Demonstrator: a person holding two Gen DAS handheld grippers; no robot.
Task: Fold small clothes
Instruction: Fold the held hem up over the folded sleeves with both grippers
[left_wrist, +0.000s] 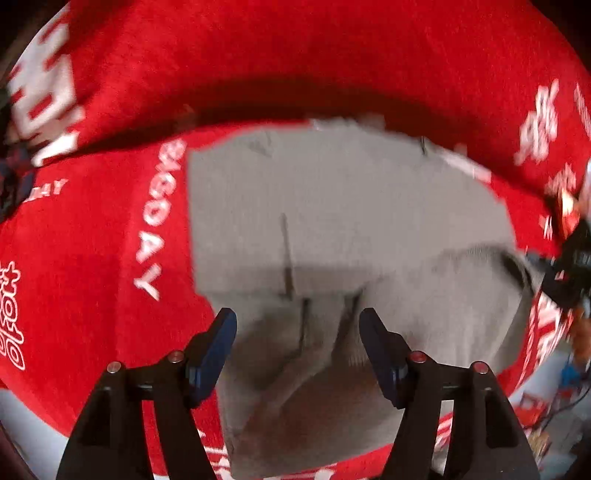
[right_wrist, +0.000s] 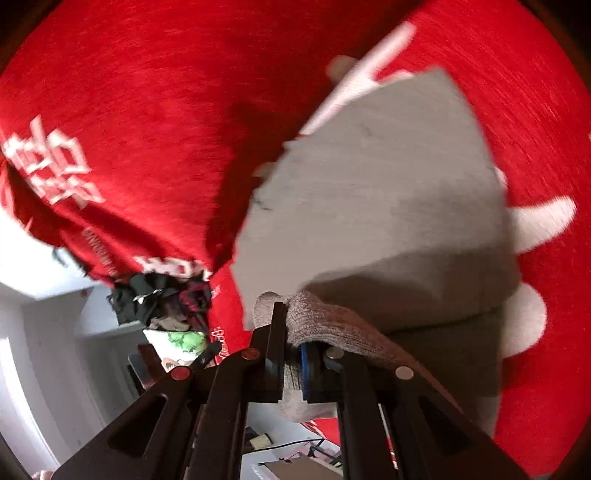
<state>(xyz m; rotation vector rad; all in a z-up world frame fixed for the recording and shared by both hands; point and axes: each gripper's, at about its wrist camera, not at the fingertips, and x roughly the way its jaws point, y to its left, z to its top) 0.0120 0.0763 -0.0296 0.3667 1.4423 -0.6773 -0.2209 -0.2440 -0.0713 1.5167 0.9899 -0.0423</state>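
Note:
A small grey knitted garment (left_wrist: 343, 229) lies on a red cloth with white lettering (left_wrist: 92, 240). My left gripper (left_wrist: 297, 328) is open and hovers over the garment's near part, with nothing between its blue pads. In the right wrist view the garment (right_wrist: 388, 192) is partly folded, and my right gripper (right_wrist: 291, 325) is shut on its ribbed edge (right_wrist: 325, 325), holding that edge lifted above the rest. The right gripper shows as a dark shape at the right edge of the left wrist view (left_wrist: 569, 266).
The red cloth (right_wrist: 147, 110) covers the whole work surface. Past its edge, a pile of dark clothes (right_wrist: 159, 295) sits on a white shelf, with a green-printed item (right_wrist: 184, 341) below it. Clutter and cables lie on the floor (right_wrist: 295, 458).

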